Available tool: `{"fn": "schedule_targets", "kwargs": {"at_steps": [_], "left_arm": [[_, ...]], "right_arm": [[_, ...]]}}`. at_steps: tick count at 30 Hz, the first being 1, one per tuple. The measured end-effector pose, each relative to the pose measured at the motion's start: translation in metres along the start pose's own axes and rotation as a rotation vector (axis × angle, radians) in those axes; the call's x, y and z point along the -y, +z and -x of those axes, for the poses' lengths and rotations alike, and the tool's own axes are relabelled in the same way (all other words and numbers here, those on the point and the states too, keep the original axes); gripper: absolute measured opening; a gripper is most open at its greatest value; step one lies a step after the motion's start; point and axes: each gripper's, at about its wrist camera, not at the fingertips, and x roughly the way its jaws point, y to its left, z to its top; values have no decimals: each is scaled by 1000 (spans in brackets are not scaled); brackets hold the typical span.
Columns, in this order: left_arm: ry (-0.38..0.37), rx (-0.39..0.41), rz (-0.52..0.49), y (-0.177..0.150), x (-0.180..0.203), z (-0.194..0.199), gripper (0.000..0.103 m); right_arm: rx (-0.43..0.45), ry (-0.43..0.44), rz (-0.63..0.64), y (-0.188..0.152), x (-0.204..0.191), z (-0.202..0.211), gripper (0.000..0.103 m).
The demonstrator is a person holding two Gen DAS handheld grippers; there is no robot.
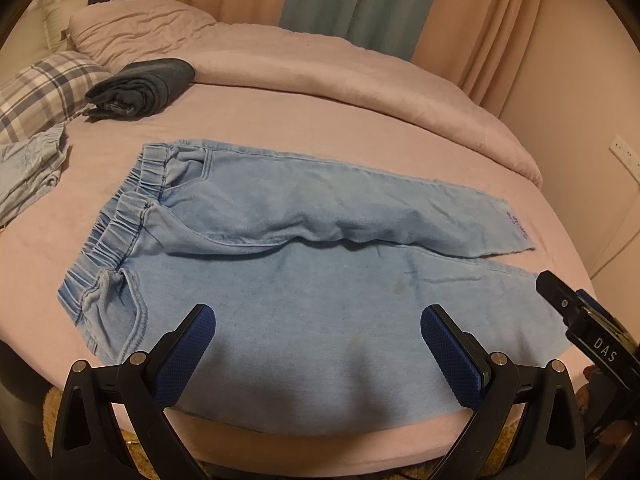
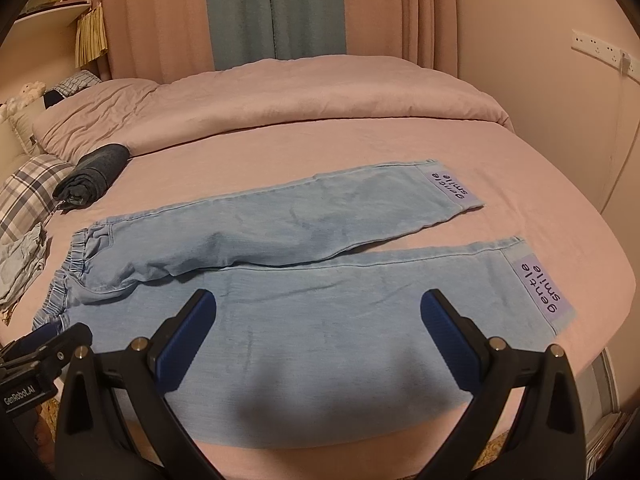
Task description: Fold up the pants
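With the pants (image 1: 304, 264) spread flat on the bed (image 1: 360, 120) and unfolded, both the left hand-held gripper (image 1: 318, 320) and right hand-held gripper (image 2: 319, 304) hover with fingers apart; next, grasp the near leg's edge.

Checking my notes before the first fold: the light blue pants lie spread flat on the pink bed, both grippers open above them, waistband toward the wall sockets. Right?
Not quite: the waistband points toward the plaid pillow; the cuffs lie toward the wall sockets, as the right wrist view shows. The rest holds.

Dim warm light, fisheye-warped, dark-vignetted edges.
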Motion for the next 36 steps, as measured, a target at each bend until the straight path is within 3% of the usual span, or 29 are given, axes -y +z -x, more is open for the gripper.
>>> {"fn": "schedule_targets", "kwargs": {"at_steps": [5, 11, 21, 29, 33, 36], "left_arm": [[-21, 26, 9, 0, -1, 1, 103], [14, -29, 4, 0, -2, -2, 102], [19, -26, 34, 4, -15, -4, 101], [61, 9, 132, 14, -63, -3, 101], [153, -3, 232, 16, -110, -2, 101], [218, -9, 282, 10, -140, -3, 101]], "right_arm": [[1, -3, -6, 0, 2, 0, 103], [0, -3, -5, 0, 3, 0, 102], [-7, -19, -15, -2, 9, -3, 102], [-32, -26, -35, -3, 18, -10, 100], [-40, -32, -69, -3, 39, -11, 100], [-56, -101, -138, -5, 75, -15, 98]]}}
